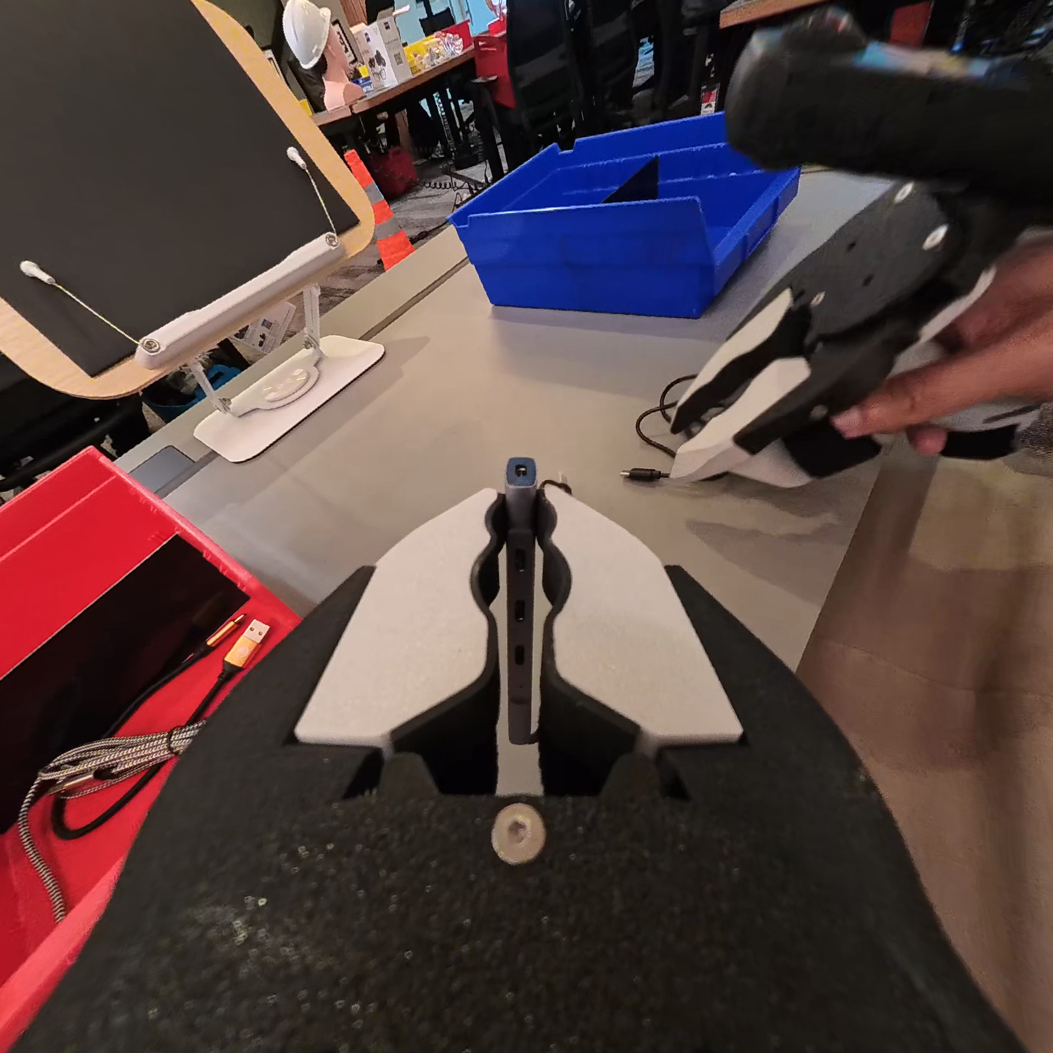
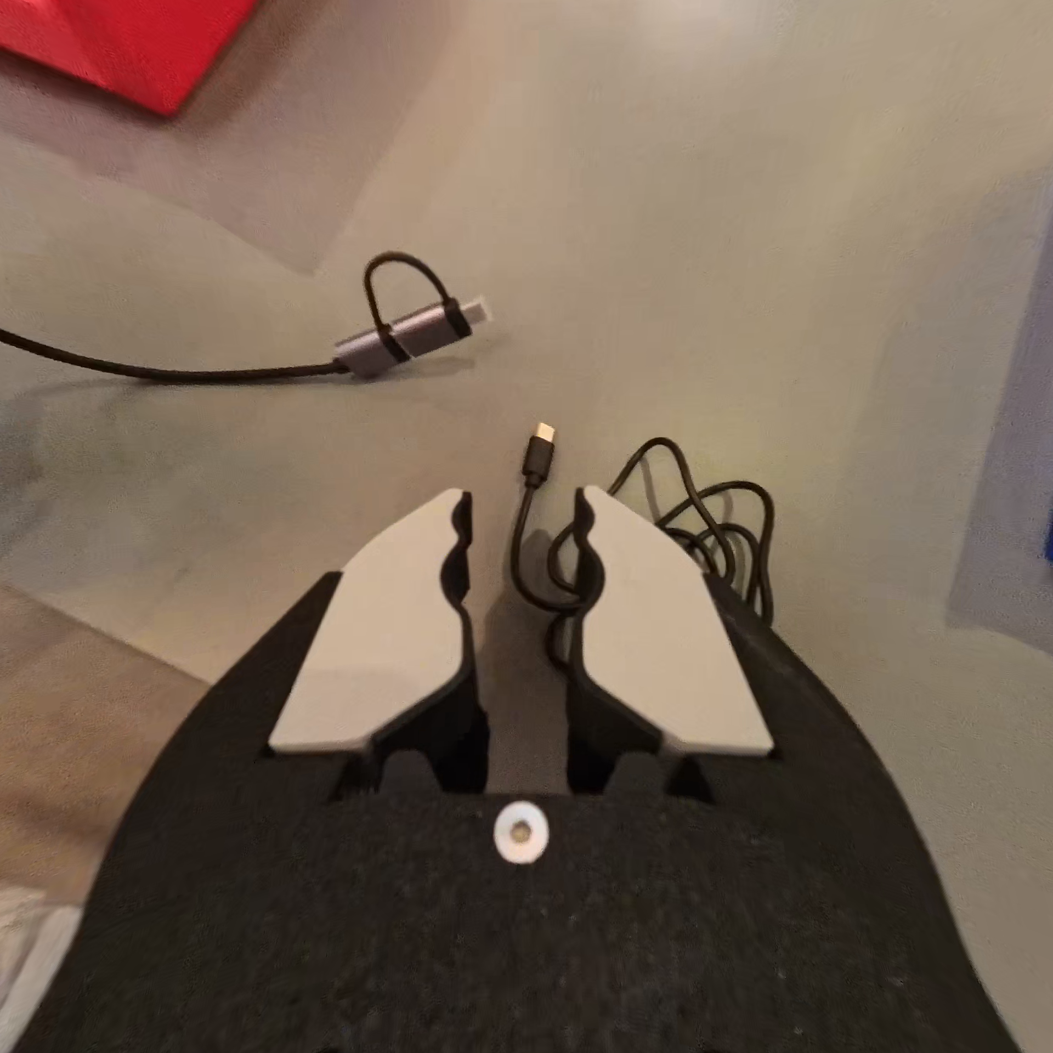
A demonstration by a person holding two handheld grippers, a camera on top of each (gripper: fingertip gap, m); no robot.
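Note:
My left gripper point(image 1: 519, 501) is shut on a slim grey hub point(image 1: 519, 598) with several ports, held on edge, its tip poking past the fingertips above the grey table point(image 1: 456, 370). My right gripper point(image 2: 521, 496) is open, tips down at the table, its fingers straddling a loose coil of thin black cable point(image 2: 712, 530). The cable's small plug point(image 2: 541, 450) lies just ahead of the fingertips. A grey connector with a tethered adapter point(image 2: 410, 336) on a braided black cable lies farther ahead to the left. The right gripper also shows in the left wrist view point(image 1: 681, 450), held by a hand point(image 1: 940, 393).
A red bin point(image 1: 68, 513) at the left holds an orange-plugged cable point(image 1: 245, 644) and a braided cable point(image 1: 114, 752). A blue bin point(image 1: 592, 268) stands at the back. A tilted black board on a white stand point(image 1: 296, 393) is at the far left. The table's edge runs along the right. Left tips to right tips: about 15 centimetres.

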